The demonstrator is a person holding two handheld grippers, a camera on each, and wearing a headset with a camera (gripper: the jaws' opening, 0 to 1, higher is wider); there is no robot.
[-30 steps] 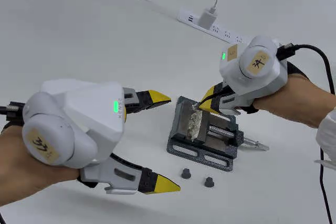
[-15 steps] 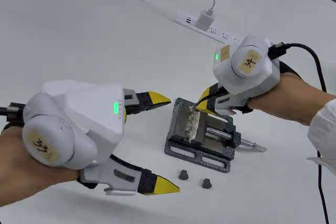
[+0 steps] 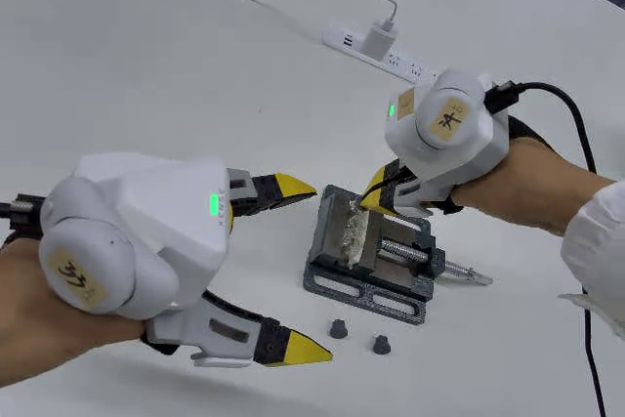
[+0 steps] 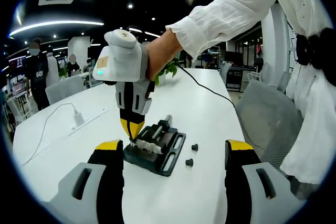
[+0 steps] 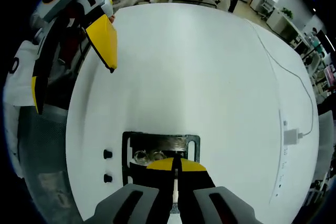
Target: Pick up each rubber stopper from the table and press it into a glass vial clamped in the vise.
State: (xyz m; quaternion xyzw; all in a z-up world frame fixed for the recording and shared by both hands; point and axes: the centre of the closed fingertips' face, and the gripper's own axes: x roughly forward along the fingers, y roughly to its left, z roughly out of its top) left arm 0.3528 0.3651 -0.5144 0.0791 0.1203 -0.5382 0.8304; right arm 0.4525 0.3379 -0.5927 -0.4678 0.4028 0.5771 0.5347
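right gripper [image 3: 376,198], jaws pressed together, tips over the glass vials [image 3: 356,231] clamped in the vise [image 3: 371,288], apparently mid-press; whether it pinches a stopper, i cannot tell. left gripper [image 3: 303,268] hangs spread wide. two rubber stoppers [image 3: 338,328] lie on the table [image 3: 146,65] just beside the vise, likely the next pick.

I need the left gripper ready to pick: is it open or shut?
Open: on the left gripper, the yellow-tipped jaws stand wide apart, with the vise and two stoppers seen between them.

head view steep down on vise [image 3: 363,285]; left gripper view low, level; right gripper view close above it
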